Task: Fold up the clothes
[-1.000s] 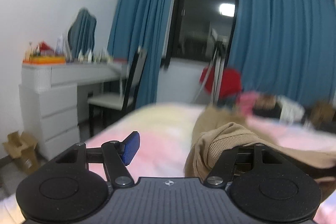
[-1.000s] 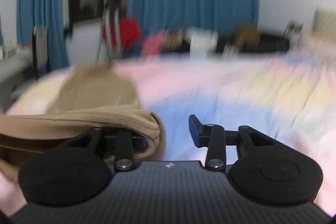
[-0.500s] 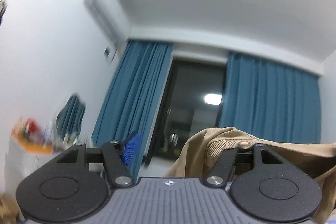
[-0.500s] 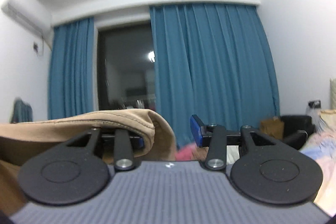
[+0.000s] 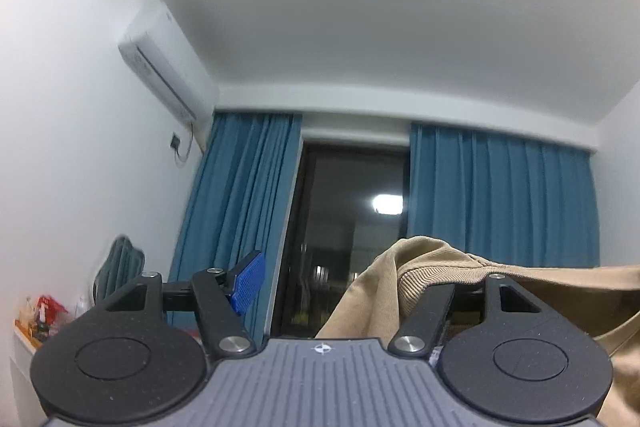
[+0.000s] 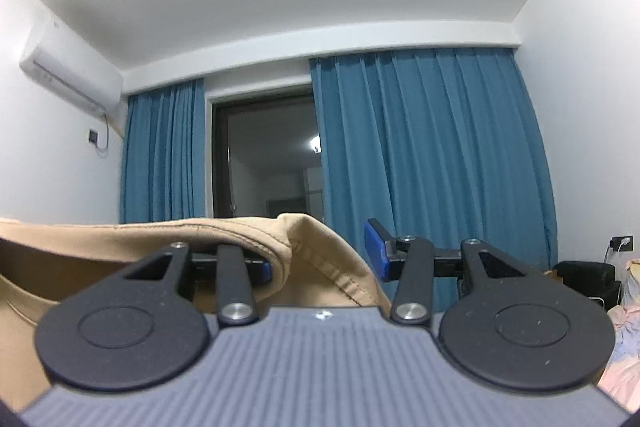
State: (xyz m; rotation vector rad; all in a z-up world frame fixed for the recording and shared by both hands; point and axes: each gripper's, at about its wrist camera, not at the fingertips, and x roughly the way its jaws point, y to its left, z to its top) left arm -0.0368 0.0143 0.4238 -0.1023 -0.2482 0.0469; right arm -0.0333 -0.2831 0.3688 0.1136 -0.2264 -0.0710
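Left tongs [image 5: 340, 275]: I see them tilted up at the ceiling, fingers spread wide; the tan garment [image 5: 424, 279] is draped over the right finger, the blue pad [image 5: 248, 281] bare.
Right tongs [image 6: 324, 259]: also wide apart, the same tan cloth hooked over the left finger, not pinched.
Garment: I've got it hanging off both tools, up in the air.
Room: white ceiling [image 5: 360, 7], blue curtains [image 6: 432, 155] flanking a dark window [image 5: 348, 227], air conditioner [image 5: 160, 63] on the left wall.
Surface: white desk edge with clutter [image 5: 36, 315], low left.
Bed: pink bedding [image 6: 624, 327], far right.
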